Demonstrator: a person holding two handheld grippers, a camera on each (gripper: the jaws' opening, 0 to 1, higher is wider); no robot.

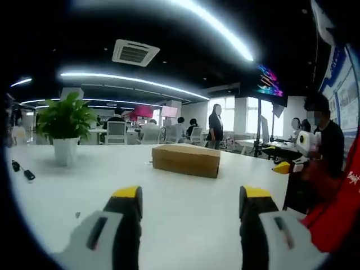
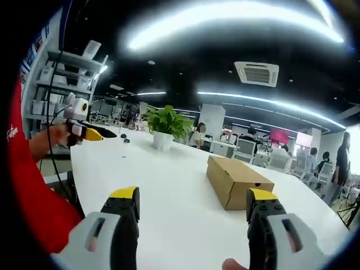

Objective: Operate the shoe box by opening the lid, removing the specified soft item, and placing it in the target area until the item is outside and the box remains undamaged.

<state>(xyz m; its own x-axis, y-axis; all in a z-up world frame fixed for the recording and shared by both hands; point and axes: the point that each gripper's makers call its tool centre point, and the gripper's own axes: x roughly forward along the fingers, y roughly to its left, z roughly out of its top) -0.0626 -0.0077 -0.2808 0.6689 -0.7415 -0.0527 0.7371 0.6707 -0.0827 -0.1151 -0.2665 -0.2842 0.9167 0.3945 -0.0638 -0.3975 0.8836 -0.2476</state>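
Brown cardboard, the closed shoe box (image 1: 186, 160) is sitting at twelve o'clock on the white table (image 1: 185, 214), well apart from the left gripper (image 1: 191, 205) and right gripper (image 2: 194, 205), both gaping empty, so they should be approaching the lid edge gently.

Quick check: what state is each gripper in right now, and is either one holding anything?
Left gripper: open, holding nothing, short of the cardboard shoe box.
Right gripper: open, holding nothing, also short of the box.
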